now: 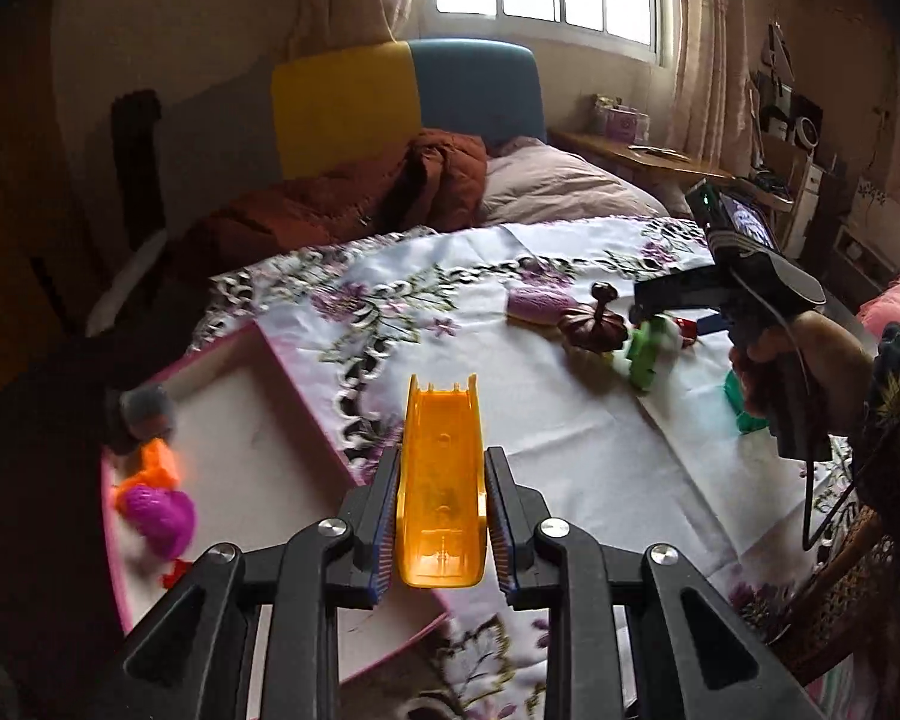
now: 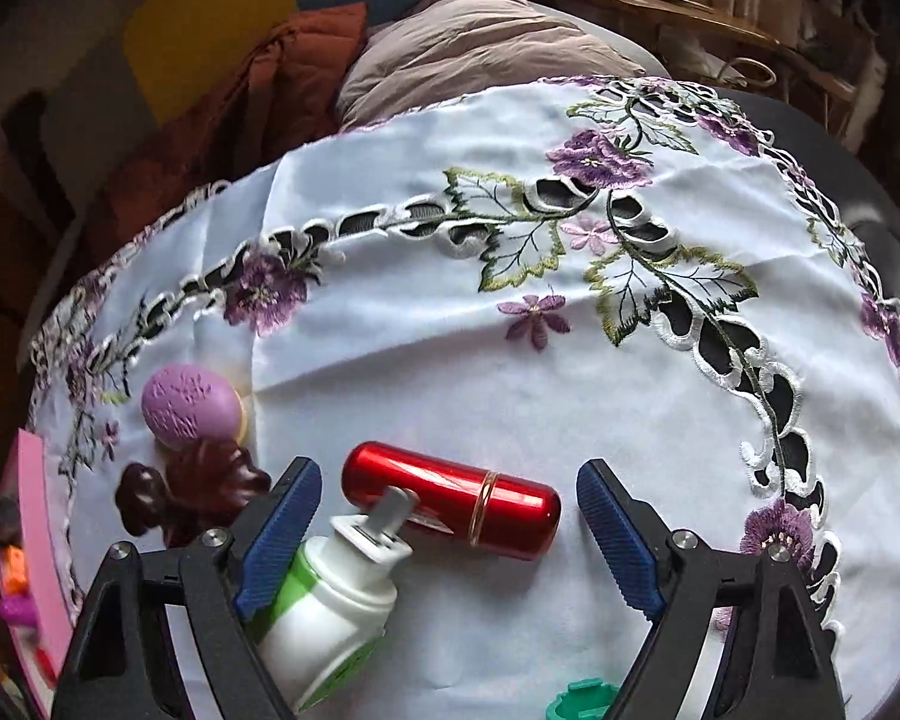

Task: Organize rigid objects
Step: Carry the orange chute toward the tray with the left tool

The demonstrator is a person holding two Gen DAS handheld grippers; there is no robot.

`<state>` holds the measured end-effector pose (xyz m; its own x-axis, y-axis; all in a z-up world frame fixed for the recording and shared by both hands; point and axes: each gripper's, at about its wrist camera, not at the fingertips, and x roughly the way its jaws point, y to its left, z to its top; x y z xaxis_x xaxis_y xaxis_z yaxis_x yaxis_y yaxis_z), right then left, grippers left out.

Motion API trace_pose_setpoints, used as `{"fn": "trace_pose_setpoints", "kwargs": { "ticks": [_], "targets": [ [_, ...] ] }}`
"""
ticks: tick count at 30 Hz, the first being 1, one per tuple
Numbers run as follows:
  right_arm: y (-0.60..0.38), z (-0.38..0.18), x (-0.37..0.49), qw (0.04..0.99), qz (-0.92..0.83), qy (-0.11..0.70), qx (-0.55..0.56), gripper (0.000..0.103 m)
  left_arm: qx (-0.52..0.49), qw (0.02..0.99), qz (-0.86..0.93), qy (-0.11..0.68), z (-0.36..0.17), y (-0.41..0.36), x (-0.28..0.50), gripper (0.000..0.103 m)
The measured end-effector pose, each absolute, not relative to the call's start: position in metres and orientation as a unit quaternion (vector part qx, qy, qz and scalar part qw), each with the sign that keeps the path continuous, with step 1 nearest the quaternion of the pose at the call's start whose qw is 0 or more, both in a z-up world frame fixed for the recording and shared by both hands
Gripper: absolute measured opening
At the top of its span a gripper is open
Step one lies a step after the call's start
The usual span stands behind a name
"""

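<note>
My left gripper [image 1: 442, 459] is shut on an orange plastic channel piece [image 1: 441, 516], held above the near corner of a pink-rimmed white tray [image 1: 240, 420]. An orange toy [image 1: 156, 465], a magenta toy [image 1: 159, 513] and a grey object [image 1: 144, 411] lie in that tray. My right gripper [image 2: 448, 471] is open and points down over a red metal cylinder [image 2: 450, 498], which lies between the spread jaws without touching them. A white and green pump bottle [image 2: 330, 600] lies against the left finger. A purple egg-shaped object [image 2: 189, 405] and a dark brown carved piece [image 2: 204, 480] sit further left.
A white tablecloth [image 2: 450, 360] embroidered with purple flowers covers the table. A green plastic object [image 2: 582, 699] lies at the near edge. Behind the table are a bed with a rust-coloured quilt [image 1: 354, 198], a pillow [image 1: 558, 186] and a wooden desk [image 1: 648, 159].
</note>
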<state>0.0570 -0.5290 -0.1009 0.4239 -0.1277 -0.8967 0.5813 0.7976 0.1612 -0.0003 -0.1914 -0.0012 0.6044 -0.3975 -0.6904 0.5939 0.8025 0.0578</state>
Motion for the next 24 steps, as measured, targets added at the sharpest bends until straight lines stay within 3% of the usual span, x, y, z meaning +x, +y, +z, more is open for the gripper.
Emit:
{"fn": "trace_pose_setpoints", "kwargs": {
  "ticks": [12,24],
  "targets": [
    [-0.533,-0.103,0.055,0.805,-0.233,0.500,0.218,0.084,0.130,0.900,-0.240,0.341,0.004,-0.156,0.000,0.026],
    [-0.507,-0.070,0.061,0.862,-0.186,0.434,0.182,0.084,0.124,0.903,-0.221,0.348,-0.002,-0.137,0.001,0.026]
  ]
}}
